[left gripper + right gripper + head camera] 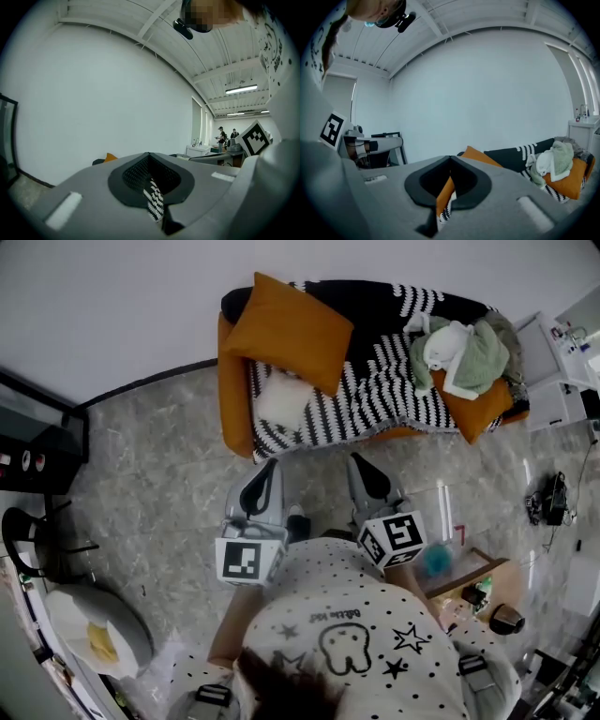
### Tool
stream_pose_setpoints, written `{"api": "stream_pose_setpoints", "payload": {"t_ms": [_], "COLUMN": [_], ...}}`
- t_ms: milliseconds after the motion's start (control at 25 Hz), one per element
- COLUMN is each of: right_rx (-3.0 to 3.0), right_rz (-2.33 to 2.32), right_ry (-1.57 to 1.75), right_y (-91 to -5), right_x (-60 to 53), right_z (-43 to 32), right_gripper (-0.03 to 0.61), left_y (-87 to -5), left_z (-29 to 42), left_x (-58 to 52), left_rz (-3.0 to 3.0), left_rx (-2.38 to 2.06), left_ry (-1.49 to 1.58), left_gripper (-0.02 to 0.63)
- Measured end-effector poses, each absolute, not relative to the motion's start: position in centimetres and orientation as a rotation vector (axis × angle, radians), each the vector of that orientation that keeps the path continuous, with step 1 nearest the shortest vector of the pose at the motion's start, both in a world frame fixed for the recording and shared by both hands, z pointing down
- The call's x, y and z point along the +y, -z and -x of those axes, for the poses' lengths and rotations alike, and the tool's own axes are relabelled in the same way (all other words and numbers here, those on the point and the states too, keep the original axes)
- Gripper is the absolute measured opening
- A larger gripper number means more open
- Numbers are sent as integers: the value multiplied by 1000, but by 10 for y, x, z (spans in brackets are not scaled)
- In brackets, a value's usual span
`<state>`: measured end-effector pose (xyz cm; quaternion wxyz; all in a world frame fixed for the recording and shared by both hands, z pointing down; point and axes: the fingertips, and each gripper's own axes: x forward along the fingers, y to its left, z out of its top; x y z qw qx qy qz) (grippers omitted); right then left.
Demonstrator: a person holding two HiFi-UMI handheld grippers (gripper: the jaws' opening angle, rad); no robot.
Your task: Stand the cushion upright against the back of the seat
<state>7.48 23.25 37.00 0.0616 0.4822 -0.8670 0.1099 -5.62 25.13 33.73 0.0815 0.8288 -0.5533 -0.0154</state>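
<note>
Head view: shows the orange cushion (289,331) propped tilted against the back of the sofa (234,399) at its left end, above the striped throw (375,381); finds the left gripper (273,465) and right gripper (354,461) just before the sofa's front edge, apart from the cushion. Left gripper view: jaws closed, empty, throw glimpsed beyond. Right gripper view: jaws likewise closed on nothing, cushion visible past them.

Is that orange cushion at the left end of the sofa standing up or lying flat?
Propped up, tilted: the orange cushion leans on the backrest of the sofa, its lower edge down on the seat.
</note>
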Motion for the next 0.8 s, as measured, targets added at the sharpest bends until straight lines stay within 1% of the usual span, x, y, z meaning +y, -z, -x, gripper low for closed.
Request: {"api": "stream_pose_setpoints", "payload": {"t_ms": [320,800], "right_rx": [-2597,-2599], "right_rz": [-1475,-1421], "right_ry": [-335,-363], "right_y": [-374,-381], "right_x": [203,162], "right_z": [-62,-61], "right_gripper": [-3,-3], "left_y": [-340,-354], "left_z": [80,83], "left_x": [215,183], "left_rz": [-2472,-2385], "left_rx": [-1654,-1679], "left_ry": [44,18], "left_gripper": [-5,-6]}}
